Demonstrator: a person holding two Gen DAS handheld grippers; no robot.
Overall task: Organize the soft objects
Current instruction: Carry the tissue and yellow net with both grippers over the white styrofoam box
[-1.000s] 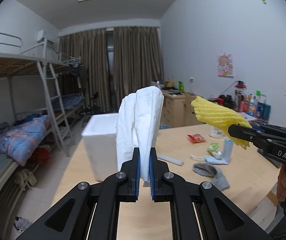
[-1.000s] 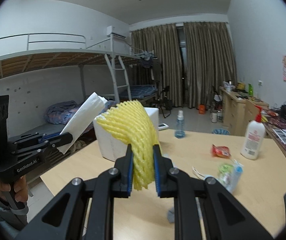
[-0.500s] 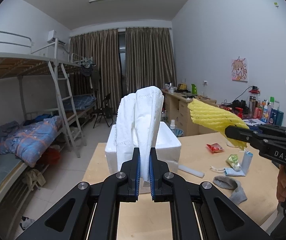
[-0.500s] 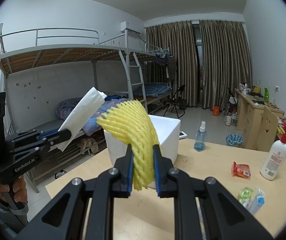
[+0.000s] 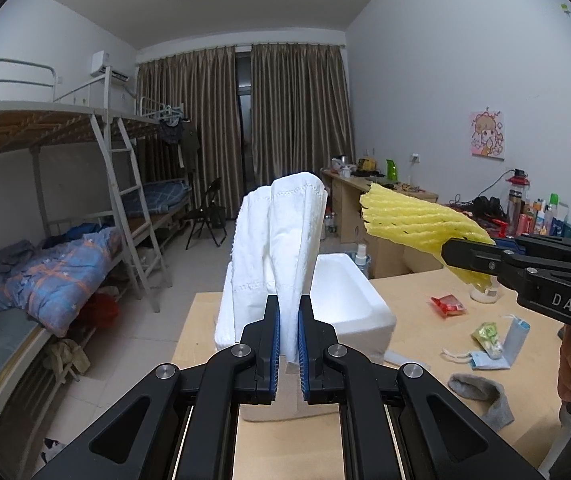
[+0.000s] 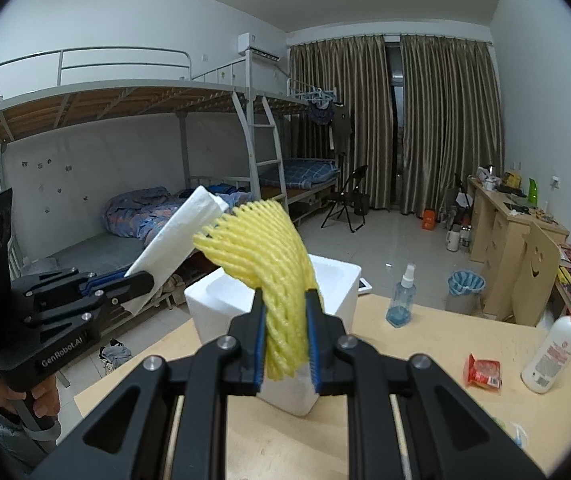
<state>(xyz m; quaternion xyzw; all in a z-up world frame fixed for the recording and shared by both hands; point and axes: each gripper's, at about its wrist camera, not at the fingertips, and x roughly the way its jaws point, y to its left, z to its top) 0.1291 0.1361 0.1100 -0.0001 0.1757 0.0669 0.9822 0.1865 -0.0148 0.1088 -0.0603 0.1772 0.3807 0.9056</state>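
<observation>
My left gripper (image 5: 288, 334) is shut on a folded white tissue (image 5: 281, 240) that stands upright in the air; both show at the left of the right wrist view, gripper (image 6: 141, 282) and tissue (image 6: 181, 240). My right gripper (image 6: 285, 336) is shut on a yellow foam fruit net (image 6: 265, 252), also seen at the right of the left wrist view (image 5: 417, 222). Both are held above a white foam box (image 5: 345, 300), open at the top, standing on the wooden table (image 5: 425, 328); the box also shows in the right wrist view (image 6: 333, 280).
On the table lie a grey sock (image 5: 481, 396), a blue face mask (image 5: 493, 360), a green packet (image 5: 487, 336) and a red snack packet (image 6: 483, 372). A blue spray bottle (image 6: 401, 300) and a white lotion bottle (image 6: 553, 348) stand there. A bunk bed (image 6: 145, 216) stands left.
Both grippers have risen and moved toward the foam box with their loads; the box now sits right below and behind them. Both grips are unchanged.
</observation>
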